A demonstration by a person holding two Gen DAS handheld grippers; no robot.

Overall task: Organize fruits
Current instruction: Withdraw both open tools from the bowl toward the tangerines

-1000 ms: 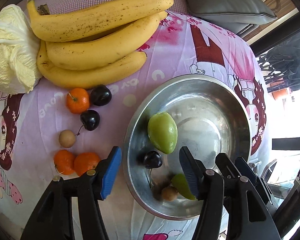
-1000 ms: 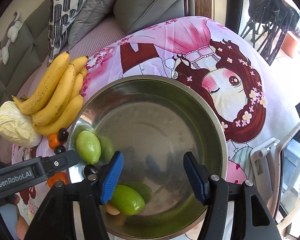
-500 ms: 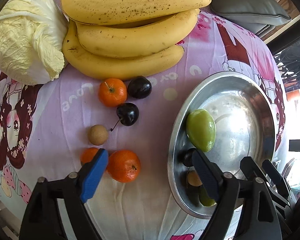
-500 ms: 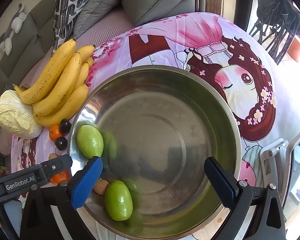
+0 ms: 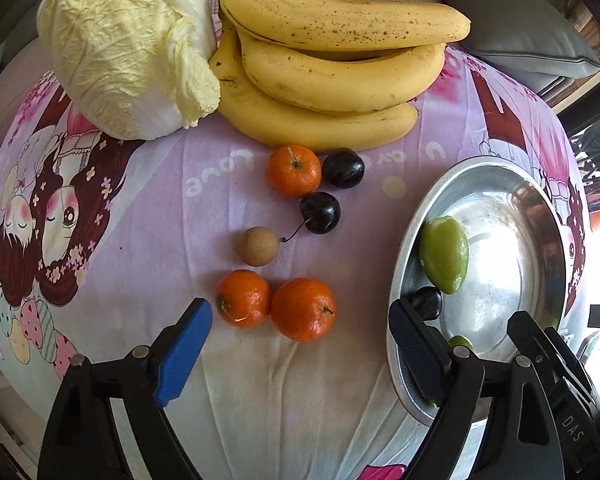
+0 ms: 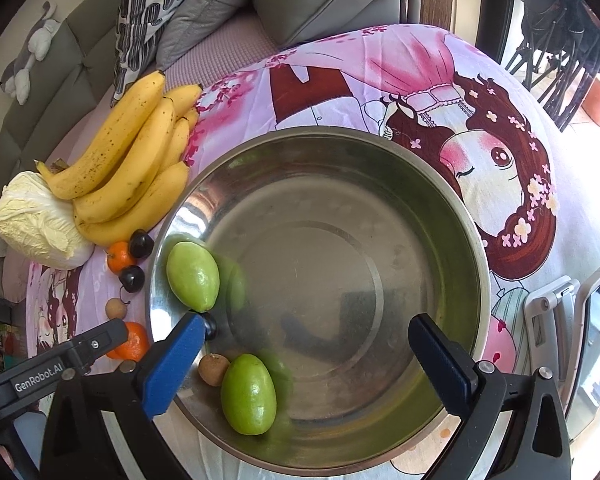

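Left gripper (image 5: 300,354) shifted over oranges (image 5: 303,309), hiding bowl (image 5: 396,264) cherry (image 5: 427,302).

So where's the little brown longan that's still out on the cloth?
In the left wrist view, the longan lies on the cloth left of the steel bowl, just above the two oranges and beside the stemmed cherry.

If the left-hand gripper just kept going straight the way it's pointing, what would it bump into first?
Probably the two oranges on the cloth: they lie just ahead of the left gripper, whose open jaws hold nothing. It might instead land on bare cloth just short of them; depth is hard to judge.
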